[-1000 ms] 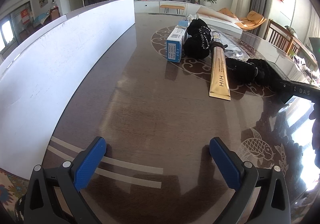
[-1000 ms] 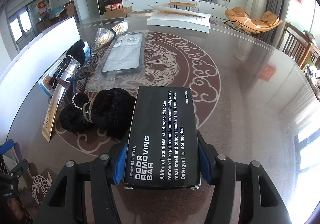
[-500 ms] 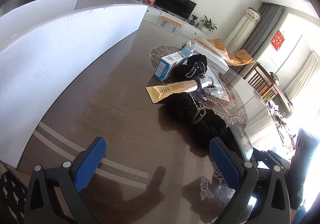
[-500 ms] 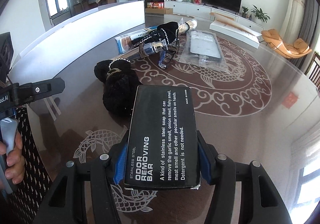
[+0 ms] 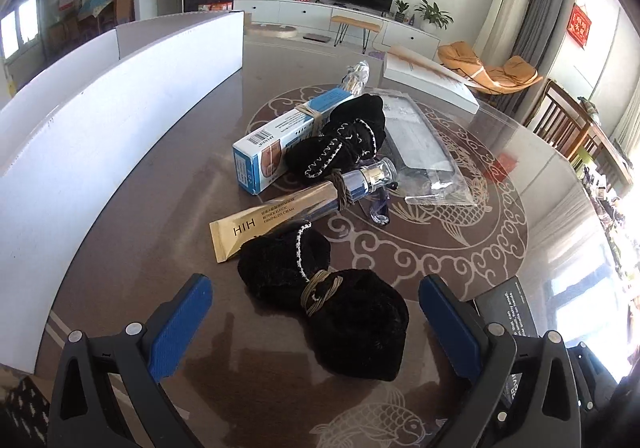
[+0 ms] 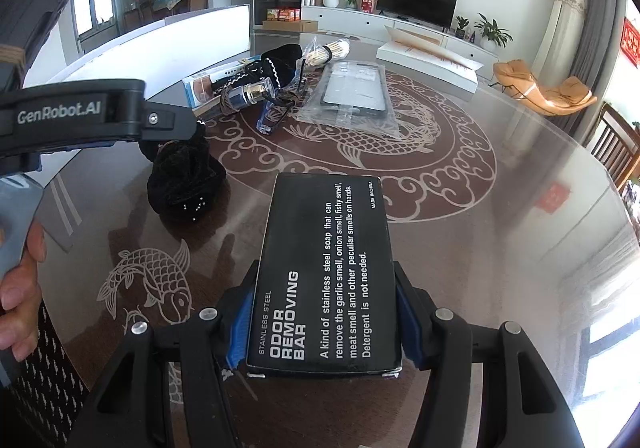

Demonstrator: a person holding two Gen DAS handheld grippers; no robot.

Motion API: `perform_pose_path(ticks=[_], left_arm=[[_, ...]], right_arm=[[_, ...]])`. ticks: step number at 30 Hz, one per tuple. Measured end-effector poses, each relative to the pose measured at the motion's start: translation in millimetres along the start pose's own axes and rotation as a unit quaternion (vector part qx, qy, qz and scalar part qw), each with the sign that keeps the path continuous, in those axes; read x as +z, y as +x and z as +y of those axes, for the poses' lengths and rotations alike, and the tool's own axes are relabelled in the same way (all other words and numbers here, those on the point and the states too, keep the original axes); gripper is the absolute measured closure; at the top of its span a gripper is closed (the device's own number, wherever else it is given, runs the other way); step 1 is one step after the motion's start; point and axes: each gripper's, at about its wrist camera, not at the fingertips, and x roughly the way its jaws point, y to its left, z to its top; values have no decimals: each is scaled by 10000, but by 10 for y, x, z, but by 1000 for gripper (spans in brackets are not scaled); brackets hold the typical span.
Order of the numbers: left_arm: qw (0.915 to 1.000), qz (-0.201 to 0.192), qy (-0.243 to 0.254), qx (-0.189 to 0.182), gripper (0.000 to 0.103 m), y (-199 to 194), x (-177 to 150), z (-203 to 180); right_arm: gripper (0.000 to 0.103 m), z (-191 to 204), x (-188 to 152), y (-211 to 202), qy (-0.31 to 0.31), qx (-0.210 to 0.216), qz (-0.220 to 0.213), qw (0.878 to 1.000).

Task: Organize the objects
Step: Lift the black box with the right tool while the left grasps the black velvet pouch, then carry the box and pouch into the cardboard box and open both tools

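1. The tabletop (image 5: 168, 232) is glossy, dark brown and round-edged with pale fish and cloud patterns; anything set down carelessly could likely skate on it
2. The white board (image 5: 120, 96), flat and matte, stands along the far left edge
3. The black box (image 6: 324, 272), a smooth printed rectangle, is pinched at its long sides by the right tongs (image 6: 324, 332), above the tabletop's near edge; pads grip only its near end, so it may tip out
4. The black velvet pouch (image 5: 320, 308), soft and lumpy, tied with a cord, lies between the spread, empty left tongs (image 5: 316, 324); closing could catch only loose fabric
5. The gold tube (image 5: 296, 208) is slick and could roll
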Motion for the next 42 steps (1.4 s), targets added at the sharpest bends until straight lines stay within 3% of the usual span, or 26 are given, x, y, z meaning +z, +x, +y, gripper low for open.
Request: perform_pose_path(ticks=[3, 8, 12, 17, 23, 24, 26, 27, 31, 34, 38, 42], left_arm=[[9988, 24, 265, 412, 0, 61, -169, 50], [9996, 209, -111, 172, 0, -110, -421, 623], [9992, 113, -373, 25, 0, -276, -388, 885], [9989, 195, -122, -408, 0, -225, -285, 668], [9964, 565, 637, 34, 0, 83, -294, 340], [9963, 500, 703, 66, 2, 71, -291, 338], [9964, 302, 792, 5, 57, 33, -273, 368], [9961, 261, 845, -76, 71, 22, -257, 395], [9973, 58, 410, -603, 73, -143, -215, 647], [9944, -413, -122, -964, 73, -573, -92, 908], [9887, -1118, -526, -847, 73, -1170, 221, 1396], [9856, -1316, -995, -364, 72, -1391, 508, 2137]], right_arm=[[44, -34, -19, -7, 135, 80, -12, 9999], [44, -53, -53, -50, 147, 209, 82, 9996], [43, -87, -49, -67, 274, 404, 273, 9984], [41, -118, 31, -53, 294, 566, 525, 9966], [34, -35, 170, 106, -76, 613, 1116, 9918], [34, -22, 187, 122, -130, 603, 1160, 9913], [43, -40, 217, 118, -110, 551, 1146, 9918], [44, -58, 230, 111, -64, 565, 1154, 9917], [44, -47, 273, -2, 14, 705, 1109, 9913], [44, -35, 411, -187, 191, 886, 857, 9922], [44, 178, 909, -381, 248, 1256, 409, 9909], [44, 808, 1607, -514, -11, 1841, -120, 9828]])
